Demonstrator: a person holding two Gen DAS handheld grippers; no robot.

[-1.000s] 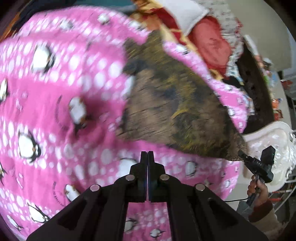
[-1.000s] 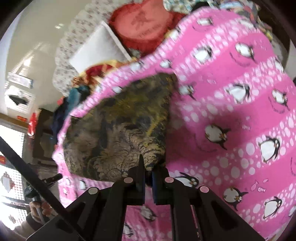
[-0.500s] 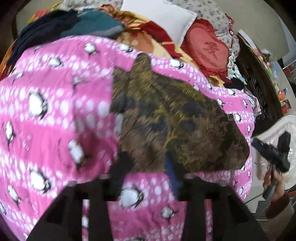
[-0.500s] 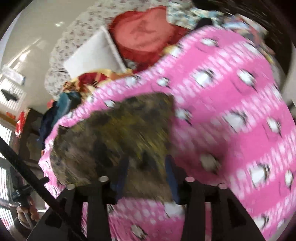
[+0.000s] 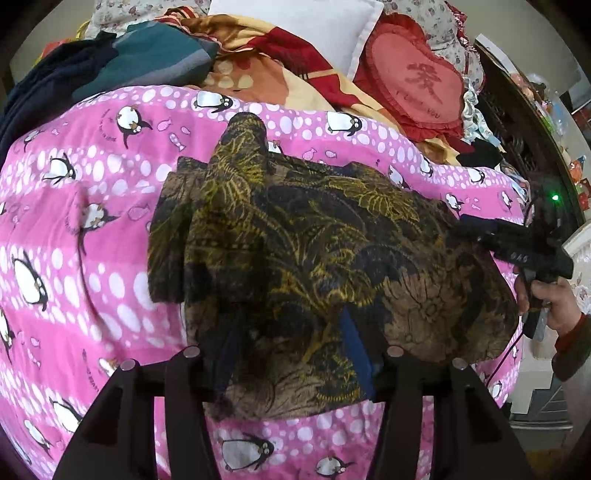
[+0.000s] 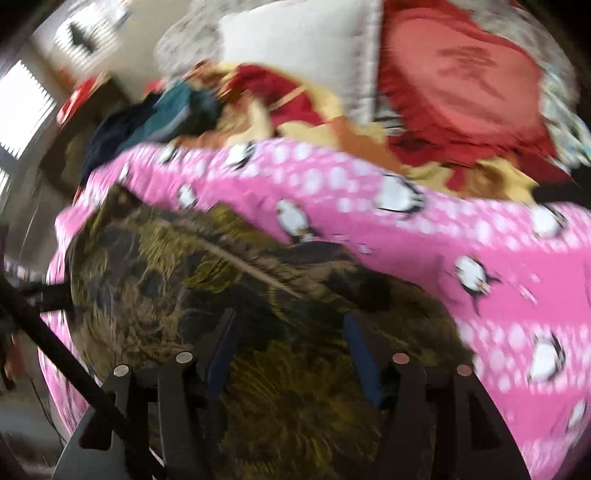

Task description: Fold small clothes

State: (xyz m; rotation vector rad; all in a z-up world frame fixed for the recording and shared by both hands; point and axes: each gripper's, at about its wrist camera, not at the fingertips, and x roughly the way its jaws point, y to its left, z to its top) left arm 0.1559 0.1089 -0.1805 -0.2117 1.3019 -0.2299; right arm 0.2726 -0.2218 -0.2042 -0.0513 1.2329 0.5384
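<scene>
A dark brown garment with a yellow leaf print [image 5: 295, 266] lies partly folded on the pink penguin blanket [image 5: 92, 229]. It also fills the lower left of the right wrist view [image 6: 221, 314], which is blurred. My left gripper [image 5: 291, 343] is open, its fingers spread over the garment's near edge, holding nothing. My right gripper [image 6: 291, 350] is open over the garment too. In the left wrist view the right gripper [image 5: 509, 243] reaches in from the right over the garment's right side.
At the back of the bed lie a white pillow [image 5: 303, 26], a red heart cushion [image 5: 417, 81], an orange-red quilt [image 5: 273, 70] and dark teal and navy clothes [image 5: 129, 59]. A dark wooden bed frame [image 5: 524, 147] runs along the right.
Both grippers were shut a second ago, the right one on the garment's edge. Both have opened, let the garment drop onto the blanket and pulled back. The right wrist view is swinging.
</scene>
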